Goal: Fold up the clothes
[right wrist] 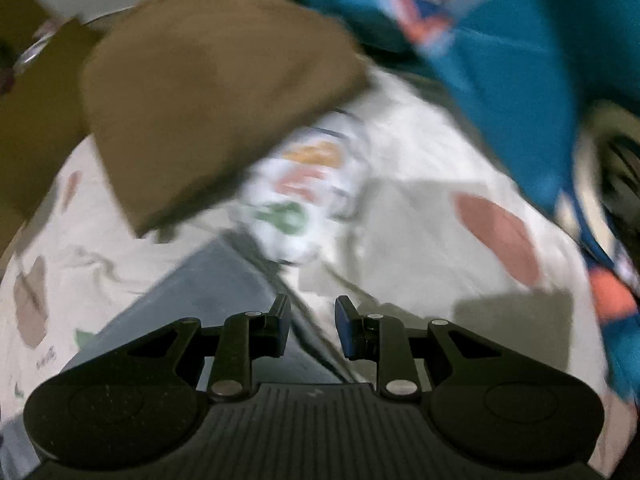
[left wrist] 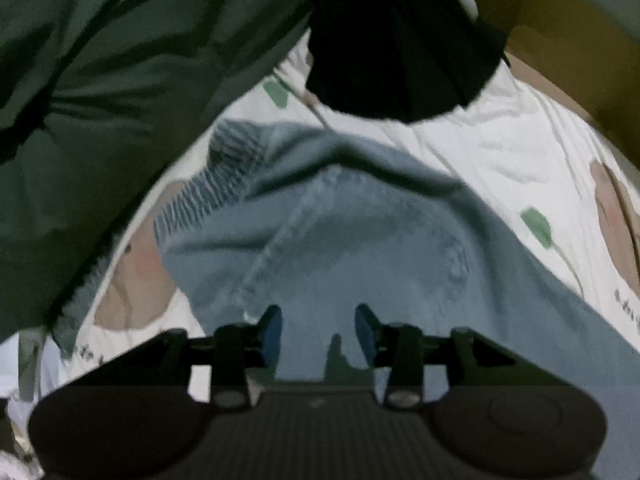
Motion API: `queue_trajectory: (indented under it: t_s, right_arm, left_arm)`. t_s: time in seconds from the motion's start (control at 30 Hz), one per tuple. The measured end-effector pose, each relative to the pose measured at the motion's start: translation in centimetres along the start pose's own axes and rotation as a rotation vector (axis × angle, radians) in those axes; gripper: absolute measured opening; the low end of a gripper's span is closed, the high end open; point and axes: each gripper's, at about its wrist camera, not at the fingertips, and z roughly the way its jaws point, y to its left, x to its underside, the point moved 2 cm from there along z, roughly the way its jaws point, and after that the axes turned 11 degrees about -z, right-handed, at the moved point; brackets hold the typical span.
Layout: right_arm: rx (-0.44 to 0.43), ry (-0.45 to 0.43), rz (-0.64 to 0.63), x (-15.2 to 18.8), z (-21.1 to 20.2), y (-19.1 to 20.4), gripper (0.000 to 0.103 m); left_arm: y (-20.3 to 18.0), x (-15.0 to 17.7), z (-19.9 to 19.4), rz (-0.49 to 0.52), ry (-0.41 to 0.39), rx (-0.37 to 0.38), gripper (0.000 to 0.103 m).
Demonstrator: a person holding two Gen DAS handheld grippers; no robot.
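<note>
A light blue knit garment with a ribbed hem lies spread on a white printed sheet. My left gripper hovers over it, open, with nothing between its blue pads. In the right wrist view the same blue-grey garment shows as a flat edge at the lower left. My right gripper stands open just above that edge, where it meets the sheet, and nothing is pinched. This view is blurred.
A dark green garment fills the upper left and a black cloth hangs at the top. A folded brown garment, a small white printed cloth and a teal patterned cloth lie on the sheet.
</note>
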Motion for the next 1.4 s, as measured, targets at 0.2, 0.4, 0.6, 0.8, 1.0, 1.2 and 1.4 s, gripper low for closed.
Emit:
queue_trajectory:
  t_s: [0.2,0.4,0.6,0.8,1.0,1.2,1.4]
  right_arm:
    - [-0.008,0.002,-0.181,-2.4,2.4,3.7,0.035]
    - [0.014,0.025,-0.334,-3.5,5.0,6.0,0.035]
    - [0.033,0.044,-0.405,-3.9,6.6,6.9,0.037]
    - [0.028,0.045,-0.452,-3.8,6.9,7.2,0.033]
    - [0.049,0.034,-0.517,-3.7,6.5,7.8,0.029]
    - [0.062,0.018,-0.567,-4.2,6.4,8.5,0.031]
    - [0.081,0.046,-0.614,-4.4,6.6,9.2,0.031]
  left_arm:
    - [0.5,-3.1,0.8,-0.097,-0.045,-0.002,0.047]
    - [1.1,-6.2,2.3,-0.23,-0.081,0.038,0.058]
    - [-0.2,-8.5,4.8,-0.33,-0.056,0.049,0.058]
    - [-0.1,-10.2,7.7,-0.412,-0.015,0.009,0.052]
    - [0.7,-11.6,9.9,-0.453,0.035,-0.032,0.018]
    - [0.0,-12.4,11.2,-0.406,0.044,-0.063,0.012]
    - [-0.3,-12.9,12.1,-0.4,0.039,-0.075,0.008]
